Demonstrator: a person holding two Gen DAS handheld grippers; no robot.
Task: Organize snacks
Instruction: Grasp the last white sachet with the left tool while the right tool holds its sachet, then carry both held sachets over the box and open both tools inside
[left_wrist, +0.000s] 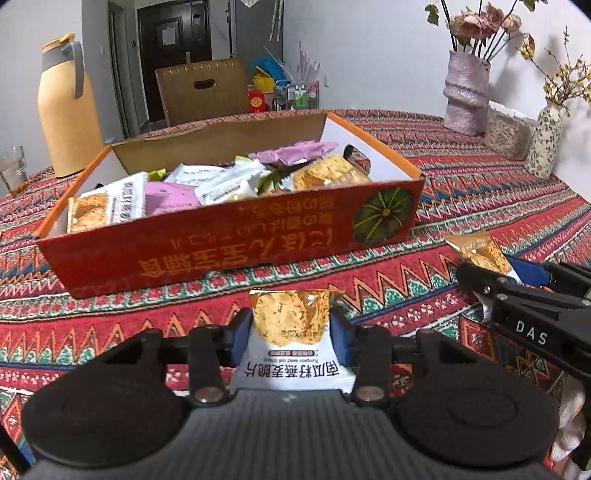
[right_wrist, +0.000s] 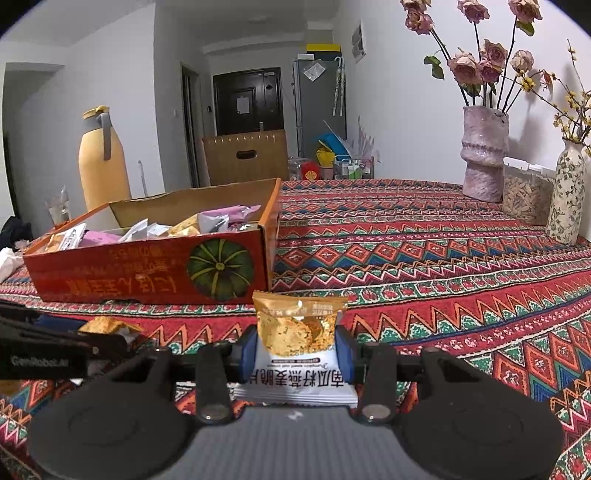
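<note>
**Both grippers clamped on crisp packets, just short of the snack box**

I had a pumpkin seed oat crisp packet (left_wrist: 291, 339) pinched in the left gripper (left_wrist: 291, 332). Its blue pads (left_wrist: 242, 332) pressed on both sides of the wrapper, the jaws drawn in to a narrow gap. The packet stood upright between them, gold end pointing away from me and white printed end toward the camera.

The right gripper (right_wrist: 297, 350) had a second packet (right_wrist: 301, 343) of the same kind, also squeezed between its blue pads, jaws narrow and firm on the wrapper. In the left wrist view I saw that gripper off to the right side, its packet poking out beyond the fingertips above the cloth.

The red cardboard box (left_wrist: 229, 243) with the green pumpkin print sat on the patterned tablecloth (right_wrist: 443, 258), just beyond both grippers. It was open-topped and already held a heap of snack packets (left_wrist: 221, 181): white, pink and gold wrappers lying loosely over one another. Neither held packet was over the box; both were on the near side of its front wall.

A yellow jug (left_wrist: 66, 110) and a drinking glass (left_wrist: 13, 168) stood behind the box to the left, and two vases of flowers (right_wrist: 484, 155) stood at the far right of the table.
</note>
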